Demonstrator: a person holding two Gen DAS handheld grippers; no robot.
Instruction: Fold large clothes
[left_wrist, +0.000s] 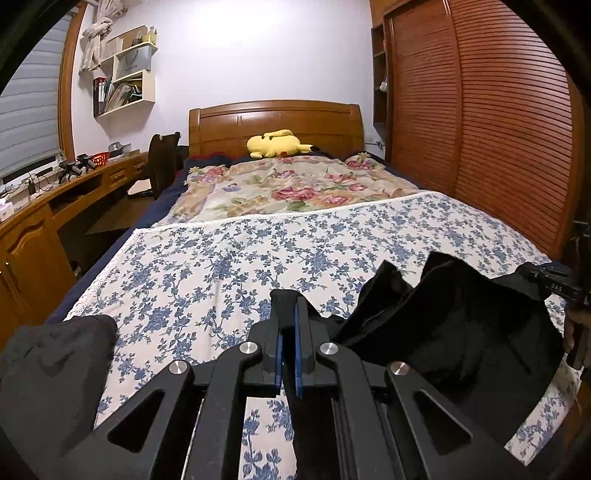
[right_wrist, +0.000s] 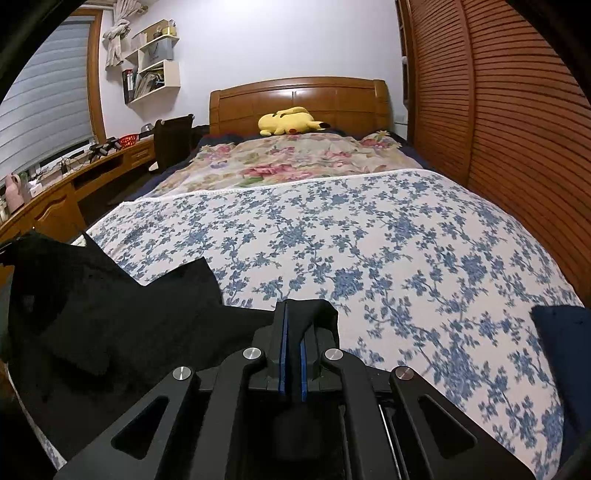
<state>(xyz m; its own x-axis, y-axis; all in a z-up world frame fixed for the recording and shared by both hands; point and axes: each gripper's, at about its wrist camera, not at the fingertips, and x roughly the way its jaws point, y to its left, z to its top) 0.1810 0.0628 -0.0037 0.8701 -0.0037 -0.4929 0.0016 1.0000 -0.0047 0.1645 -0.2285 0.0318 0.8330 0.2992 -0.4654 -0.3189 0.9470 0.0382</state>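
Observation:
A black garment (left_wrist: 454, 332) hangs between my two grippers above the near end of the bed. My left gripper (left_wrist: 289, 306) is shut on one edge of it, and the cloth spreads to the right in the left wrist view. My right gripper (right_wrist: 293, 314) is shut on another edge of the black garment (right_wrist: 110, 317), which spreads to the left in the right wrist view. The cloth is bunched and creased between them. The right gripper's body (left_wrist: 561, 288) shows at the far right of the left wrist view.
The bed is covered with a blue-flowered sheet (left_wrist: 258, 258) and a rose-patterned quilt (left_wrist: 288, 188) behind it. A yellow plush toy (left_wrist: 277, 143) lies by the headboard. A grey garment (left_wrist: 51, 369) lies at near left, a dark blue one (right_wrist: 561, 354) at near right. Desk left, wooden wardrobe right.

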